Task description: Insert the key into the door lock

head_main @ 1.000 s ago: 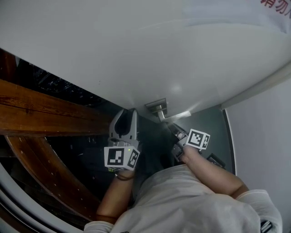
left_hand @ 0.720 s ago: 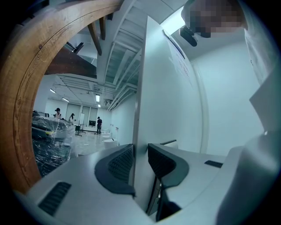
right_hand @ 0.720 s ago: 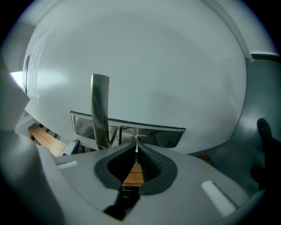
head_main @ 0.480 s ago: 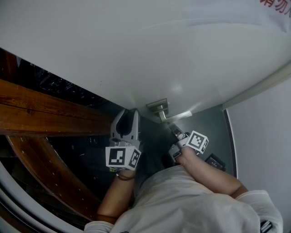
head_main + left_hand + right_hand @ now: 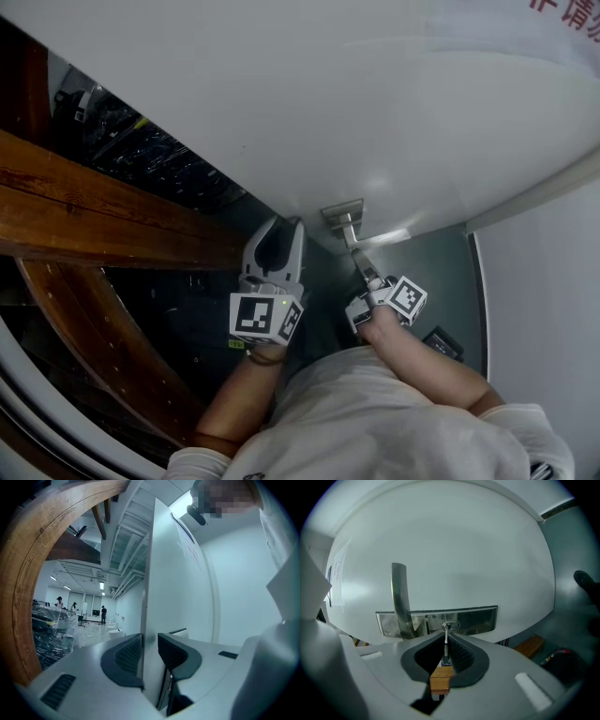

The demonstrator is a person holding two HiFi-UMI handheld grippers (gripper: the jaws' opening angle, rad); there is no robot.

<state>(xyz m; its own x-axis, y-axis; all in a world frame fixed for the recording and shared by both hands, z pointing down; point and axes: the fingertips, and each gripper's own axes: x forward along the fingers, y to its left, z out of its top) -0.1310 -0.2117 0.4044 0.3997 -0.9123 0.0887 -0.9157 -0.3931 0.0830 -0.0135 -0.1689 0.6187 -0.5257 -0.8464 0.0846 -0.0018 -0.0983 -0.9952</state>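
Observation:
The white door [image 5: 328, 112] carries a steel lock plate [image 5: 478, 619] with a lever handle [image 5: 400, 597] and a round keyhole cylinder [image 5: 450, 626]. My right gripper [image 5: 446, 644] is shut on a thin metal key [image 5: 446, 641] with a wooden tag [image 5: 440, 679] hanging below the jaws. The key's tip sits at the cylinder's slot. In the head view the right gripper [image 5: 361, 267] is just below the lock plate [image 5: 342, 211]. My left gripper [image 5: 278, 225] clamps the door's free edge [image 5: 149, 597], one pad on each side, in the left gripper view [image 5: 150, 644].
Heavy curved wooden beams [image 5: 84, 206] run along the left, with dark wrapped goods [image 5: 141, 141] behind them. A dark object [image 5: 441, 342] lies on the grey floor at right. A white wall [image 5: 544, 281] flanks the door. Distant people [image 5: 103, 613] stand in the hall beyond the door edge.
The right gripper has moved up toward the lock plate, bringing the key to the keyhole. The left gripper stays on the door edge; the head view has shifted slightly.

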